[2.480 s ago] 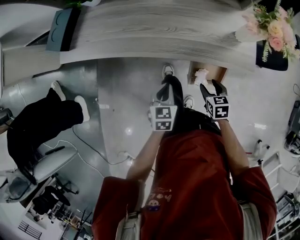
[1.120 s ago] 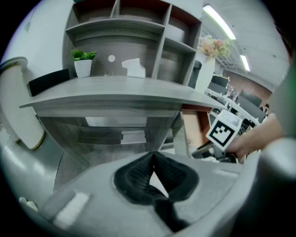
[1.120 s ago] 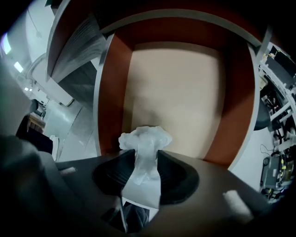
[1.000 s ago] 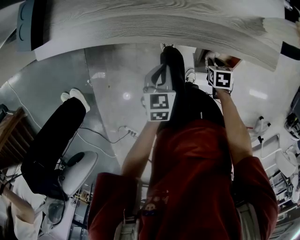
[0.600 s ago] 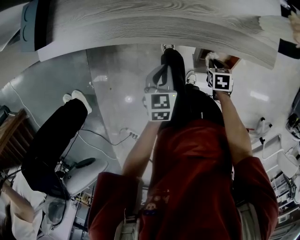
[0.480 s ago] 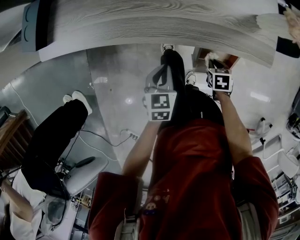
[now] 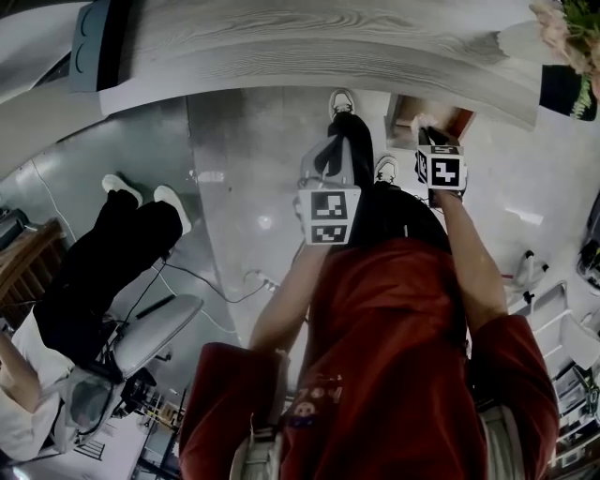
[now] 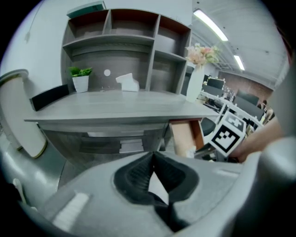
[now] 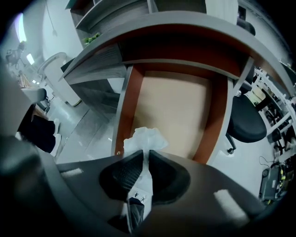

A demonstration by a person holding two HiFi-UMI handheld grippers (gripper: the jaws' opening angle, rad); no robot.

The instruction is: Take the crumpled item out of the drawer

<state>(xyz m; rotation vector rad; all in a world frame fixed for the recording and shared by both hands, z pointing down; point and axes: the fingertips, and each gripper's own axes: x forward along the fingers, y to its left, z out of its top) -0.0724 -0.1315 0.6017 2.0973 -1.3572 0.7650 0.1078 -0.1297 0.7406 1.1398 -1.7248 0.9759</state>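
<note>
The drawer (image 9: 173,111) stands pulled out under the desk, with brown sides and a bare pale bottom. My right gripper (image 9: 145,155) hovers over its front edge, shut on the crumpled white item (image 9: 144,139), which bunches out above the pads. From the head view the right gripper (image 7: 427,136) is at the open drawer (image 7: 448,117) with the white item (image 7: 422,122) at its tips. My left gripper (image 7: 333,155) hangs to the left over the floor, shut with nothing in it. In the left gripper view its jaws (image 8: 153,159) meet, and the drawer (image 8: 185,134) is at right.
The long grey desk top (image 7: 309,47) overhangs the drawer. A person in black (image 7: 103,262) sits at the left by a stool (image 7: 155,333) and a floor cable. Flowers (image 7: 562,23) stand at the desk's right end. A black chair (image 9: 247,122) is right of the drawer.
The head view has tipped, so more of the open drawer shows. Both grippers keep roughly their places. The seated person's legs have shifted to the left.
</note>
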